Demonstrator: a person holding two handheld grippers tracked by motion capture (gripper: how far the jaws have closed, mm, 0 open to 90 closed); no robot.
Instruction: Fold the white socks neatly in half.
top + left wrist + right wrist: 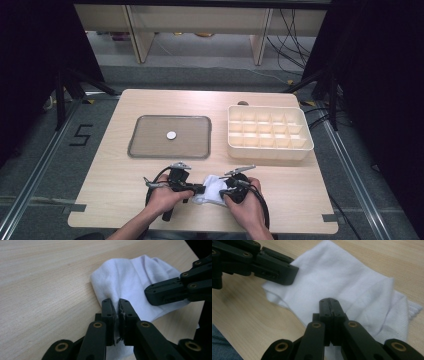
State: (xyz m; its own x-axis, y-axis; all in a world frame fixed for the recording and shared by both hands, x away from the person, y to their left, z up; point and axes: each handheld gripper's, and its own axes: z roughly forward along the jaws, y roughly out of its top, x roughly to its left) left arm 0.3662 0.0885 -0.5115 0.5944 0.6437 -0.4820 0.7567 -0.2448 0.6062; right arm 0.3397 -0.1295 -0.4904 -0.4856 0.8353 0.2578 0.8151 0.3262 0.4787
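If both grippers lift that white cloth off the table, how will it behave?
The white cloth will probably sag between the left gripper and right gripper: it already lies creased and folded. It looks thin, so likely light. Its knit surface should hardly slip.

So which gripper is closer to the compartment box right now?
Right. The right gripper sits at the white cloth's right side, on the side of the compartment box; the left gripper pinches the cloth's left edge, farther away.

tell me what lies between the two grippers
A white cloth bridges them in the high view; left gripper and right gripper each pinch an edge of it.
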